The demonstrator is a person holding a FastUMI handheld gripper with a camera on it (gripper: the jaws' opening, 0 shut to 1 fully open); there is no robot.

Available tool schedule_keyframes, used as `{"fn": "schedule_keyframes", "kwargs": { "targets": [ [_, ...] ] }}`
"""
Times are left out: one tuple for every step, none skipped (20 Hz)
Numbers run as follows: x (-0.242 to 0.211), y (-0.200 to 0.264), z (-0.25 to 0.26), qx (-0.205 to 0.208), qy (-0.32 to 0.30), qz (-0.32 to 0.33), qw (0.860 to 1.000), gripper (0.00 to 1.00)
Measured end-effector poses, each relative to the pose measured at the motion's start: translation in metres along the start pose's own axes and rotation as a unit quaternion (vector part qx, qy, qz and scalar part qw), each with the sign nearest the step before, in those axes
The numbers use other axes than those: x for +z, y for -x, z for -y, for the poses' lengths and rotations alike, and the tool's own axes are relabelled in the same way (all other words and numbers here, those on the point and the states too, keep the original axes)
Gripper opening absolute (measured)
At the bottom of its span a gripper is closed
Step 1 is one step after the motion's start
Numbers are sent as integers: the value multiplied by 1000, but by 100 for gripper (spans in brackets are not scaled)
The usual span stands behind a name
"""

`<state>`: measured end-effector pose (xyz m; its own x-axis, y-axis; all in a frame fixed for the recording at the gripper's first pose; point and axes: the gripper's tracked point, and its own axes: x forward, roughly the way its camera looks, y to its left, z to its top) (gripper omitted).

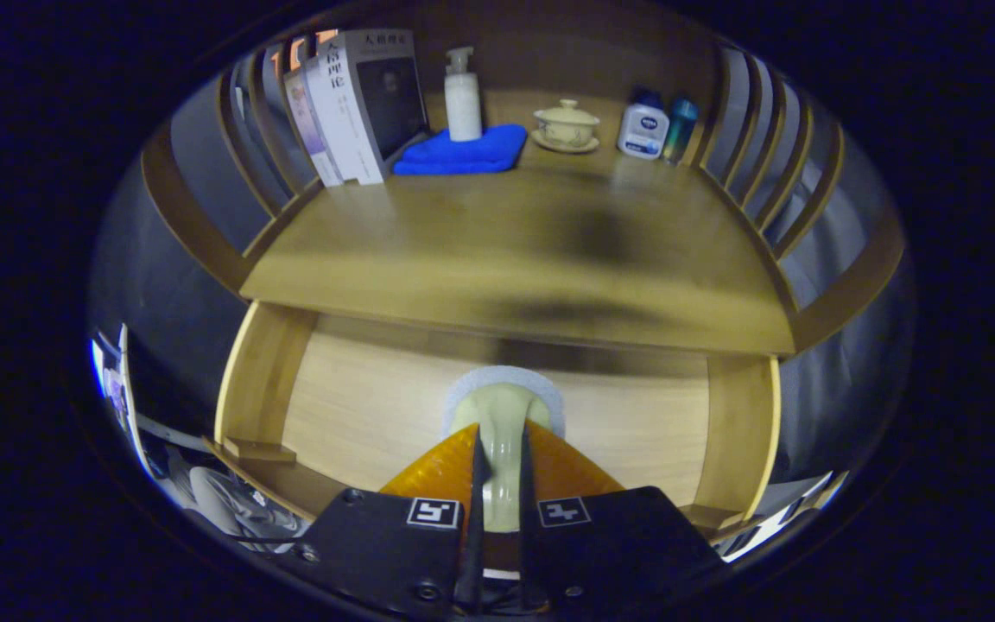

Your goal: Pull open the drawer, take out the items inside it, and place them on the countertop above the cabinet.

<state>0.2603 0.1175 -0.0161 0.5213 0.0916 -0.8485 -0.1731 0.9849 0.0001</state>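
The gripper [497, 471] is nearly closed, both fingers pinching a pale green item [502, 415] over the open drawer [359, 406]. Its foam-wrapped far end shows at 12 o'clock; the rest is hidden, so its identity stays unclear. The countertop [480, 250] lies beyond.

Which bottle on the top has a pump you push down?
The tall white bottle standing on the blue cloth. The two small bottles near the lidded cup have plain caps.
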Motion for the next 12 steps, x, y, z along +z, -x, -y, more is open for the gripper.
{"fn": "schedule_keyframes", "kwargs": {
  "targets": [
    [5,5,2,0,-2,3,1000,20],
    [13,10,5,-2,-2,8,1000,20],
    [20,15,8,-6,-3,14,1000,20],
    [29,19,10,-7,-5,19,1000,20],
    [37,23,12,-9,-8,24,1000,20],
    [48,25,15,-12,-14,28,999,20],
    [58,26,17,-13,-19,33,999,20],
    [69,26,19,-16,-24,37,999,20],
    [79,25,25,-23,-29,41,998,20],
    [89,25,28,-26,-32,43,998,20],
    [99,24,27,-27,-35,44,998,20],
    [109,23,27,-27,-39,44,998,20]
  ]
}}
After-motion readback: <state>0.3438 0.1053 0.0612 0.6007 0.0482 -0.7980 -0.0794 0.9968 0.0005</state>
